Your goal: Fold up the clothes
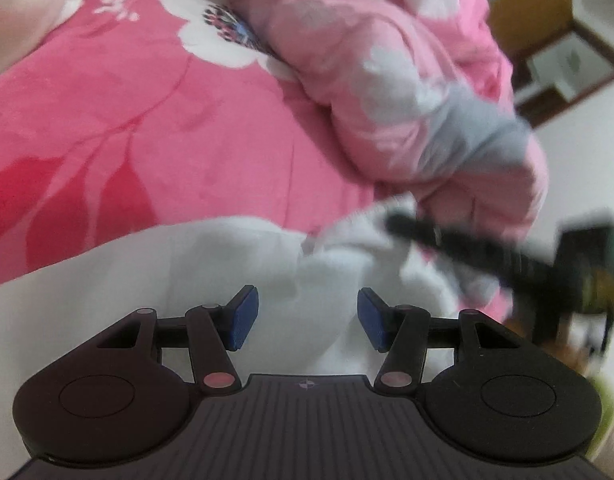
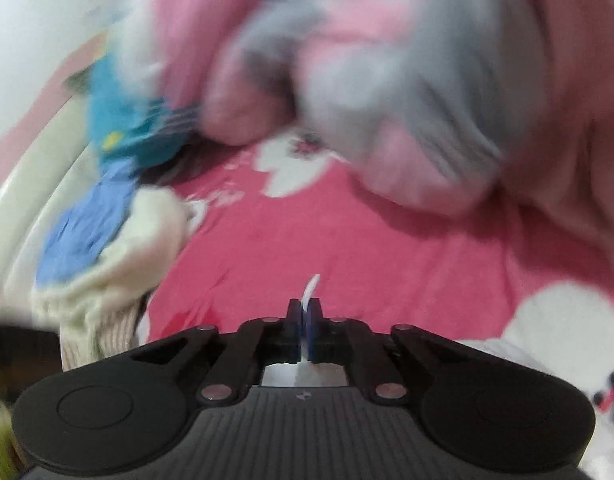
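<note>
A white garment (image 1: pixel 167 264) lies spread on a pink floral bedspread (image 1: pixel 147 120). Just above the cloth is my left gripper (image 1: pixel 308 320), its blue pads (image 1: pixel 243 320) standing apart with nothing pressed between them. In the same view my right gripper (image 1: pixel 399 222) appears blurred and black at the right, at the garment's raised far edge. In the right wrist view my right gripper (image 2: pixel 305 312) is shut on a thin white strip of that garment (image 2: pixel 313 286), which sticks up between the pads over the bedspread (image 2: pixel 307 232).
A person's pink padded sleeve with a grey cuff (image 1: pixel 447 120) hangs over the bed (image 2: pixel 407 80). A pile with teal (image 2: pixel 127 120), blue (image 2: pixel 87 224) and cream knit clothes (image 2: pixel 119 276) lies at the left. Wooden furniture (image 1: pixel 547 20) stands beyond the bed.
</note>
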